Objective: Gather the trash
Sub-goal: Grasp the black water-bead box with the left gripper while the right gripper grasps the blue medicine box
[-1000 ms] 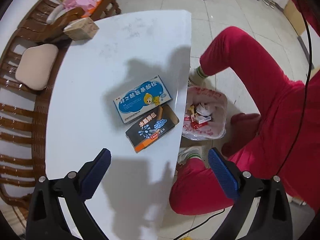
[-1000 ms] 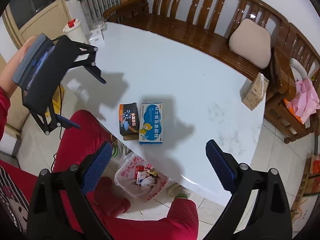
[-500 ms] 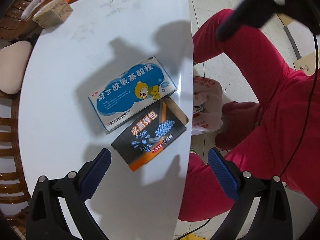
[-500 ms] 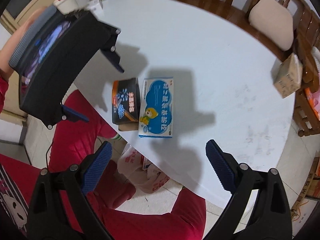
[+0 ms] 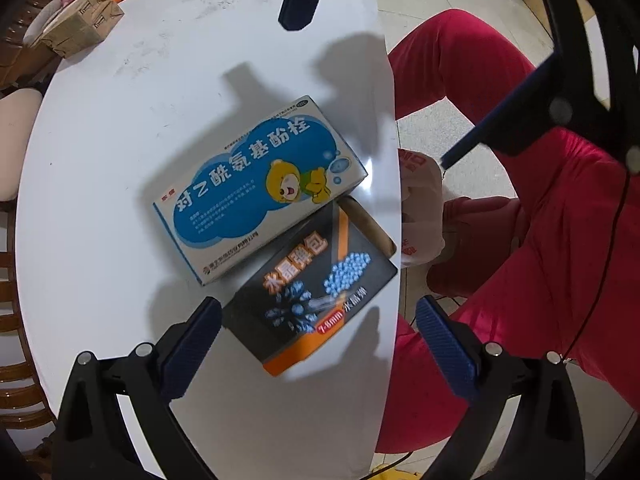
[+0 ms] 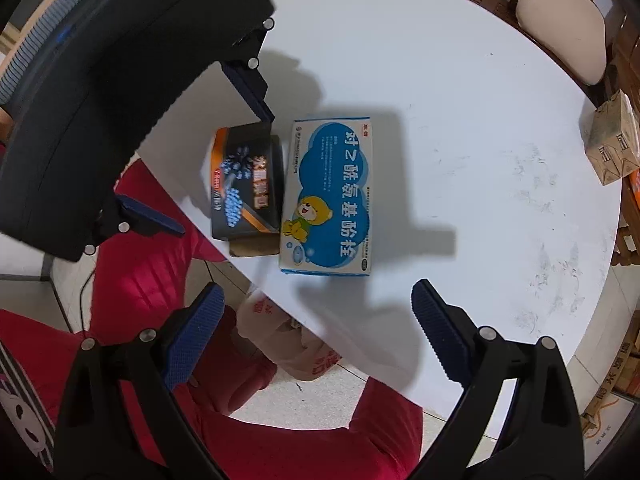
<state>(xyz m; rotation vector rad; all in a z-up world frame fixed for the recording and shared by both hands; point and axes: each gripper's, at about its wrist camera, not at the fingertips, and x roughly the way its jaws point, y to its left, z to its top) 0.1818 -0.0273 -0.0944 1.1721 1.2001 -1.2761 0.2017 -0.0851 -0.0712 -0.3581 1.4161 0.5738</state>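
A blue and white medicine box (image 5: 260,188) (image 6: 330,196) lies on the white table (image 5: 120,120) (image 6: 460,120) next to a black and orange box (image 5: 316,292) (image 6: 246,184) with an open flap, near the table edge. My left gripper (image 5: 318,336) is open and hangs just above the black box, its fingers on either side of the box's near end. It also shows in the right wrist view (image 6: 224,164). My right gripper (image 6: 316,324) is open and empty above the table edge, near the blue box. A plastic trash bag (image 5: 422,208) (image 6: 296,344) sits on the floor below the table edge.
A brown cardboard carton (image 5: 78,26) (image 6: 612,144) stands at the far table edge. A wooden bench with a beige cushion (image 6: 560,24) runs behind the table. The person's red trousers (image 5: 540,220) are beside the table.
Both grippers have come down closer to the two boxes. The left one now straddles the black box's near end. Both stay open.
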